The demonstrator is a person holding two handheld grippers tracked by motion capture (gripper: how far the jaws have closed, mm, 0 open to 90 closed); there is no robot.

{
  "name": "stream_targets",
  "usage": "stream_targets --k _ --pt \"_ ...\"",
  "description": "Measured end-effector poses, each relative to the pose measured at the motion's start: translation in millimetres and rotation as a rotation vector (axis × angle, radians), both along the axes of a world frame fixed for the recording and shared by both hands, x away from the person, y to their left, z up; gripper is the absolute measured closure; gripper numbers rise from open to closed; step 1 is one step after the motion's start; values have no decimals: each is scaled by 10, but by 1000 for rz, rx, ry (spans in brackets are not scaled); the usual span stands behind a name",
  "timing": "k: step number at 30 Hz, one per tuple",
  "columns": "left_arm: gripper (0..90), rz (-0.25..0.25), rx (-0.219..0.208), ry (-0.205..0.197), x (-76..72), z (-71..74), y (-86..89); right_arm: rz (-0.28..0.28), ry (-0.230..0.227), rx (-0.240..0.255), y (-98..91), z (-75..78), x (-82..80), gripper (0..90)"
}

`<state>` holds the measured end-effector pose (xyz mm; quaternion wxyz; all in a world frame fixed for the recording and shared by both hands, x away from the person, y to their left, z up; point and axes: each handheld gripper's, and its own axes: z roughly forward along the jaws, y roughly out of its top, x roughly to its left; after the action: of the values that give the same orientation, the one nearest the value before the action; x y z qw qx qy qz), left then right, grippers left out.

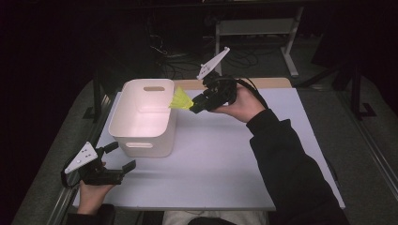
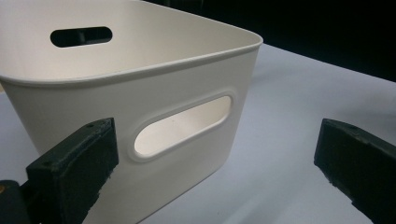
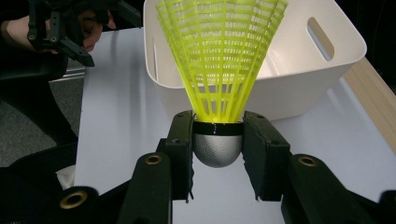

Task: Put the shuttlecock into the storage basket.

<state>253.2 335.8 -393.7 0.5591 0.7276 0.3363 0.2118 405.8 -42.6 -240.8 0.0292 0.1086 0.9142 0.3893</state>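
A yellow shuttlecock (image 3: 219, 60) is gripped by its cork in the right gripper (image 3: 217, 149) beside the white bin (image 1: 141, 123), the left gripper (image 1: 114, 161) is held open, and carrying over the rim before release seems required next.

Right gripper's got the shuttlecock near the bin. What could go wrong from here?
1. The right gripper clamps only the shuttlecock at its rounded grey cap; it might slip out.
2. Its yellow skirt sits at the white bin's rim; released now, it may fall outside.
3. The open left gripper isn't holding the bin, so a bump could shift it.
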Motion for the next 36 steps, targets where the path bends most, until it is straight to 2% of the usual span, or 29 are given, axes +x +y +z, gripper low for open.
stream_targets --k 12,36 --pt "0 -2 -1 2 -1 1 0 25 3 5 192 -10 57 632" --pt "0 -1 -3 1 4 -1 -2 51 10 23 452 -17 205 632"
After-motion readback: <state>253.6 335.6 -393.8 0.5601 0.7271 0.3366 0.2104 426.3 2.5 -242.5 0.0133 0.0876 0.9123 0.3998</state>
